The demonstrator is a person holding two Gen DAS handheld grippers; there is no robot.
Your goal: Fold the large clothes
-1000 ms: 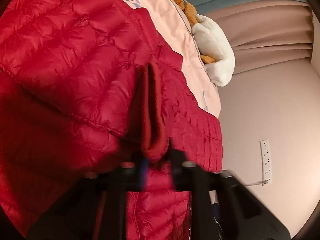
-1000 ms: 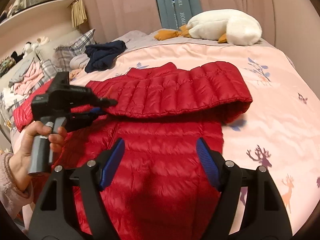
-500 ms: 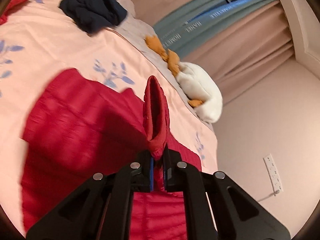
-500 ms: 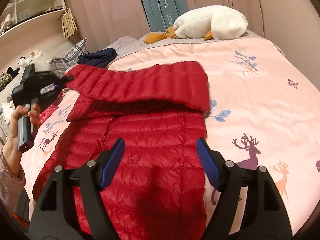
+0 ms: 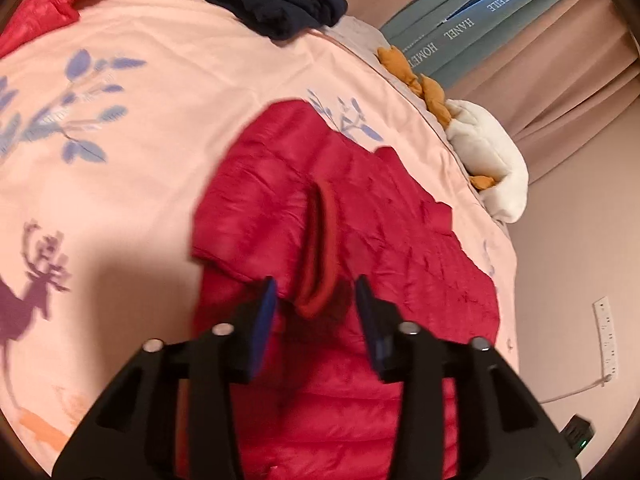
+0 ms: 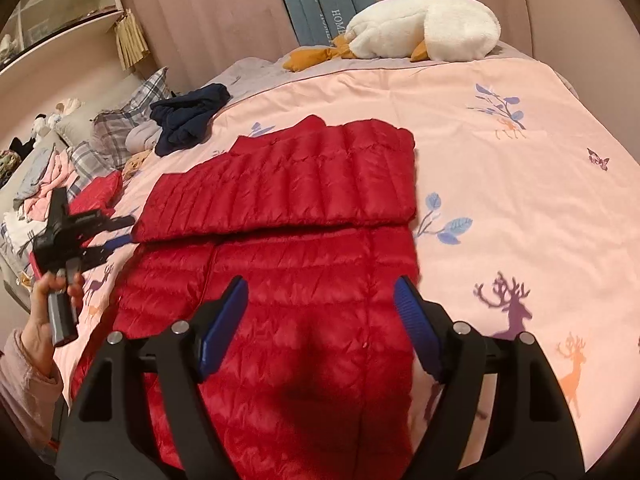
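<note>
red jacket (image 6: 280, 248) spread mid-bed, near hem cut off at 6 o'clock | left gripper (image 5: 316, 312) opening, cuff between pads, contact blurred | right gripper (image 6: 320, 320) wide, empty

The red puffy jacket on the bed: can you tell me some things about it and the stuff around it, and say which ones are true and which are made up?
1. The red down jacket lies on a pink duvet printed with deer. True.
2. A sleeve is folded across the jacket's body. True.
3. The left gripper is squeezing the cuff tight. False: its jaws are opening and the pads stand clear of the cuff between them.
4. The right gripper holds a navy garment. False: it is open and empty above the jacket; the navy garment lies near the pillows.
5. A white plush goose rests at the far edge of the bed. True.
</note>
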